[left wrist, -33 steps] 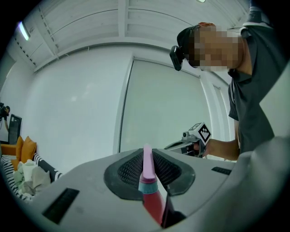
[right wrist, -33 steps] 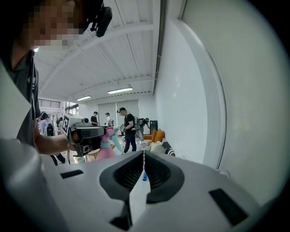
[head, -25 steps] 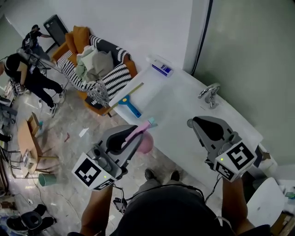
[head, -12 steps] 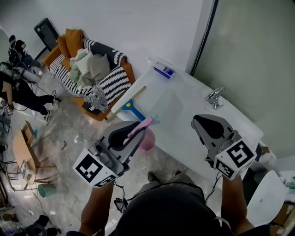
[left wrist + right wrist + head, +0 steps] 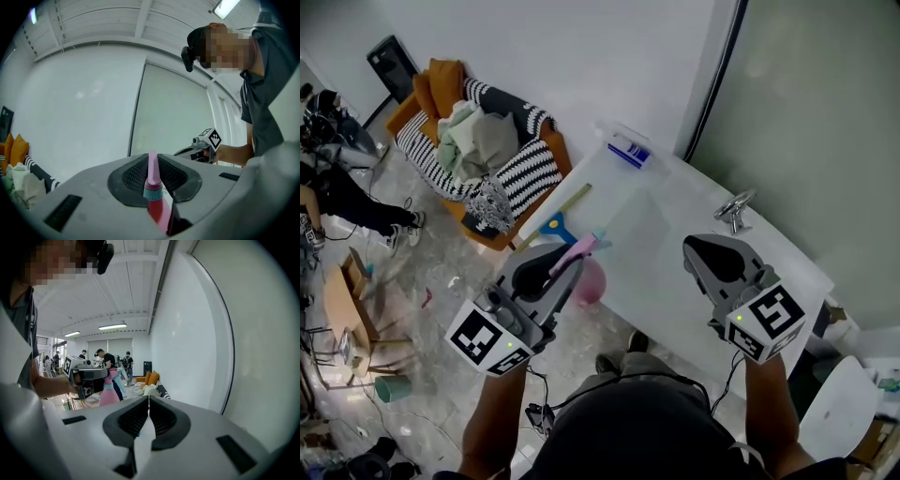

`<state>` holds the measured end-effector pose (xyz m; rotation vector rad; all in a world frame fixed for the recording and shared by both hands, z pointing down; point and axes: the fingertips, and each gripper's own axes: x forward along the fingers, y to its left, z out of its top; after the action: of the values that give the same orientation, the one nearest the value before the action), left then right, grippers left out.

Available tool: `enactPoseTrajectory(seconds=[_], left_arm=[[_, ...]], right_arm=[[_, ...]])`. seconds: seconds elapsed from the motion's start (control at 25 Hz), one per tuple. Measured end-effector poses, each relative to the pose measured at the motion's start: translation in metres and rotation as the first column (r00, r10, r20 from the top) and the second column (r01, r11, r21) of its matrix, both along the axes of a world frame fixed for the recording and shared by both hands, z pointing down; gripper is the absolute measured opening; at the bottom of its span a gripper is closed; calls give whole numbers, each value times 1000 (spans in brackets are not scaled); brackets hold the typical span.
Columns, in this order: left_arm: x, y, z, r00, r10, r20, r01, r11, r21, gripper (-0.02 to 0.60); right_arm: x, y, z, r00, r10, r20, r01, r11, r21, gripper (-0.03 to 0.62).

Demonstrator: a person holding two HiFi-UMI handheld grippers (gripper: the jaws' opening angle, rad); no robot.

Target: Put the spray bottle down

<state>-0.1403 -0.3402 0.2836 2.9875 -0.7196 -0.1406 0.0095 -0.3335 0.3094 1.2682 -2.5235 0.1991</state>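
A pink spray bottle [image 5: 588, 280] with a pink nozzle and teal collar is clamped in my left gripper [image 5: 570, 267], which is shut on its neck and holds it in the air just off the near-left edge of the white counter [image 5: 661, 234]. In the left gripper view the bottle [image 5: 154, 192] stands between the pads, nozzle pointing forward. My right gripper [image 5: 688, 250] hovers over the counter's near side, shut with nothing in it. In the right gripper view its pads [image 5: 136, 420] meet, and the bottle [image 5: 109, 392] shows at the left.
A faucet [image 5: 733, 208] stands on the counter ahead of the right gripper. A blue squeegee [image 5: 551, 226] with a yellow handle lies at the counter's left edge; a blue-and-white pack [image 5: 628, 150] lies at the far end. A striped sofa [image 5: 497, 150] and people [image 5: 333, 178] are on the floor, left.
The head view has shifted a little. Both grippers keep nearly the same pose, and the left one still holds the bottle beside the counter edge.
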Motion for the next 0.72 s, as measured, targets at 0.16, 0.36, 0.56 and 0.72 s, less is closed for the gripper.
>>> enactPoseTrajectory(seconds=[0.16, 0.36, 0.56, 0.72], left_arm=[[11, -14, 6, 1000, -22, 4, 22, 1000, -13, 61], [24, -32, 11, 998, -56, 16, 56, 998, -16, 61], [34, -49, 17, 996, -90, 27, 90, 996, -17, 61], [42, -59, 24, 995, -93, 34, 93, 995, -18, 61]], right_arm=[[14, -13, 7, 1000, -9, 13, 9, 1000, -11, 11], [28, -28, 15, 999, -27, 25, 27, 999, -25, 11], [38, -42, 27, 998, -55, 39, 56, 998, -41, 11], [43, -53, 38, 997, -52, 50, 55, 997, -58, 11]])
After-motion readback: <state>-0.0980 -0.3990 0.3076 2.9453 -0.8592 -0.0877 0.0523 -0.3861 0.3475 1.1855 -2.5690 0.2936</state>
